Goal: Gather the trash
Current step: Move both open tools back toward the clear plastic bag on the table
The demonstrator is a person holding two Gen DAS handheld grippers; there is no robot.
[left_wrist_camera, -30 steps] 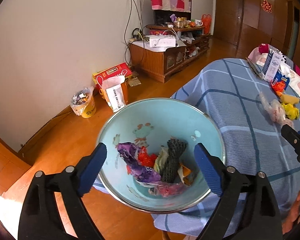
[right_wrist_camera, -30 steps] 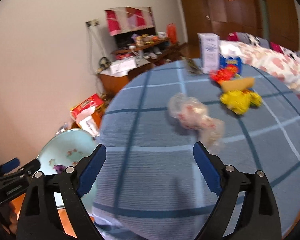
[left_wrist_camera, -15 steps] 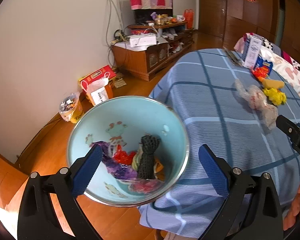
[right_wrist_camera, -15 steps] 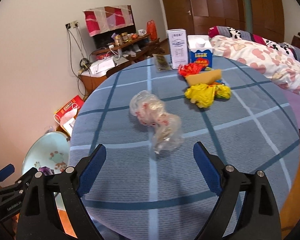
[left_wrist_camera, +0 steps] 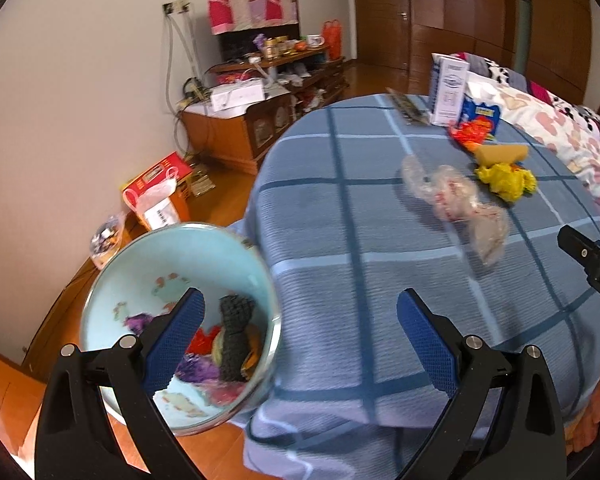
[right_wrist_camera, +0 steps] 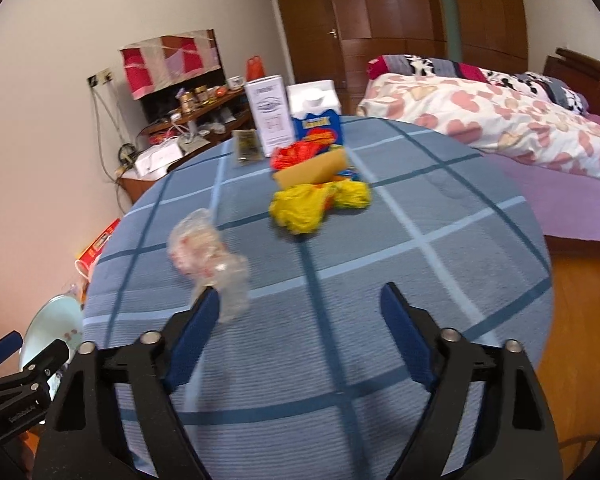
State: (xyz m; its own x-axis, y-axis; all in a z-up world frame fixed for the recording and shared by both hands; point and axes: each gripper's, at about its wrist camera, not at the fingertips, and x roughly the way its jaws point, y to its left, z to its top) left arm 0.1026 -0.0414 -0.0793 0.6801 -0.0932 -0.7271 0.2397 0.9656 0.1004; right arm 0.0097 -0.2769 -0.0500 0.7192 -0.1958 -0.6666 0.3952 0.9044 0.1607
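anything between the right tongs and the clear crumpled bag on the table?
Nothing visible. The right tongs hang over bare blue checked tablecloth, their jaws closing with nothing between them. The clear crumpled bag lies just ahead of the left finger, off to that side. The yellow wrapper lies farther back, out of the path.

My right gripper [right_wrist_camera: 300,304] hangs over the blue checked cloth surface [right_wrist_camera: 440,200], its jaws closing with nothing between them. A crumpled clear plastic bag [right_wrist_camera: 208,258] lies just beyond the left jaw; a crumpled yellow plastic bag [right_wrist_camera: 312,204] sits farther off, near two upright cartons [right_wrist_camera: 296,114].
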